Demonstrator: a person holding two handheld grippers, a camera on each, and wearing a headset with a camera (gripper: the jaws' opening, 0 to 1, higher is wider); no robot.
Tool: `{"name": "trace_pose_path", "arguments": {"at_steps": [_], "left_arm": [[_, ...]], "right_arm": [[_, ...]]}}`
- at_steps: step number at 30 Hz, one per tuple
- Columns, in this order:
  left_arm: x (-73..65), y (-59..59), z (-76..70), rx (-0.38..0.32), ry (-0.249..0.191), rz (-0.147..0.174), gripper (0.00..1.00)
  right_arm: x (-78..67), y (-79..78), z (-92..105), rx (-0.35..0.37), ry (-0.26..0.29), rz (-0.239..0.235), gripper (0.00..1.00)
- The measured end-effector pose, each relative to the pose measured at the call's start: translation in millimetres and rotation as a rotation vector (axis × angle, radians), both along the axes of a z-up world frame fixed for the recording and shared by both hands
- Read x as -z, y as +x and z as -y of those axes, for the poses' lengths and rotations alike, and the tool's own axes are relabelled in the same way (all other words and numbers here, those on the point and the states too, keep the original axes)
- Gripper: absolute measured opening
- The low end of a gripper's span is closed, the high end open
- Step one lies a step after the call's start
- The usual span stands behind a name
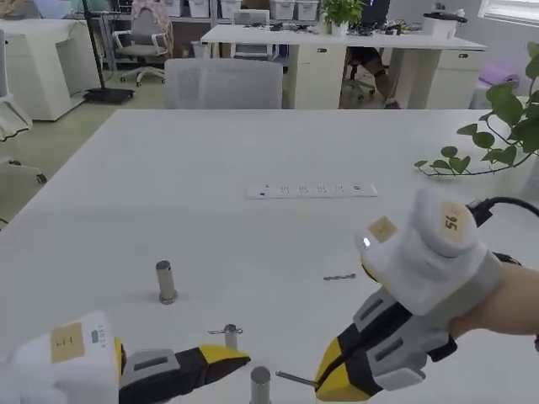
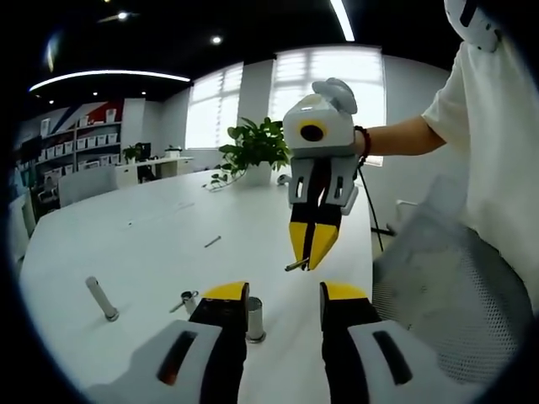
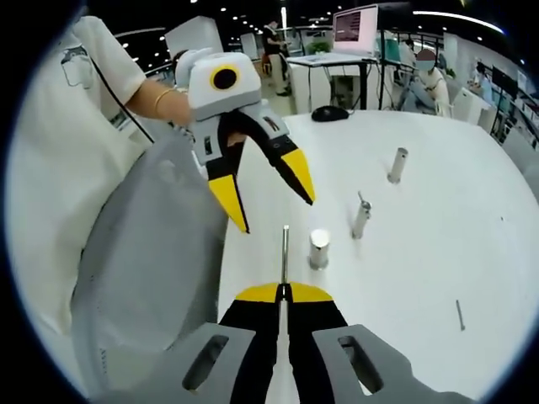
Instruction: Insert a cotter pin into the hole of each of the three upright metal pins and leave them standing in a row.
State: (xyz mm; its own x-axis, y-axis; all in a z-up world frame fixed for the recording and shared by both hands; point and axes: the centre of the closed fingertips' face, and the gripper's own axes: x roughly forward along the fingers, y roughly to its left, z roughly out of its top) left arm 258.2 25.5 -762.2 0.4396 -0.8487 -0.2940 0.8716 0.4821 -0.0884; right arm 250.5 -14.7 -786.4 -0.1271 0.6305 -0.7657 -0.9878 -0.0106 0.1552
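Three upright metal pins stand on the white table (image 1: 253, 236): a bare far one (image 1: 166, 282), a middle one (image 1: 231, 335) with a cotter pin through its top, and a bare near one (image 1: 260, 383). My right gripper (image 1: 328, 389) is shut on a cotter pin (image 1: 290, 379) whose tip points at the near pin (image 3: 318, 249). The held cotter pin (image 3: 285, 248) sticks out past the right gripper's (image 3: 285, 290) closed jaws. My left gripper (image 2: 284, 295) is open, with the near pin (image 2: 254, 320) just ahead between its jaws. In the head view the left gripper (image 1: 240, 362) sits left of that pin.
A loose cotter pin (image 1: 339, 276) lies on the table to the right of the pins. A flush power strip (image 1: 312, 191) sits mid-table and a leafy plant (image 1: 505, 126) at the far right. A grey chair (image 1: 223, 82) stands behind the far edge.
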Motion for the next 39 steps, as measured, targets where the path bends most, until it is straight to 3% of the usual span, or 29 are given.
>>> {"name": "trace_pose_path", "arguments": {"at_steps": [7,18,30,39], "left_arm": [[11.0,12.7,1.2,-0.029,-0.002,-0.013,0.33],[40.0,26.5,-2.6,-0.049,0.034,-0.055,0.31],[58.4,30.9,-1.3,-0.038,0.051,-0.089,0.26],[62.8,31.2,1.9,-0.028,0.053,-0.099,0.21]], "right_arm": [[15.6,5.5,2.4,0.001,-0.057,0.023,0.03],[31.5,16.6,4.0,0.018,-0.095,0.023,0.03],[40.6,20.5,2.2,0.02,-0.112,0.004,0.03],[43.1,22.5,0.2,0.006,-0.128,0.003,0.03]]}}
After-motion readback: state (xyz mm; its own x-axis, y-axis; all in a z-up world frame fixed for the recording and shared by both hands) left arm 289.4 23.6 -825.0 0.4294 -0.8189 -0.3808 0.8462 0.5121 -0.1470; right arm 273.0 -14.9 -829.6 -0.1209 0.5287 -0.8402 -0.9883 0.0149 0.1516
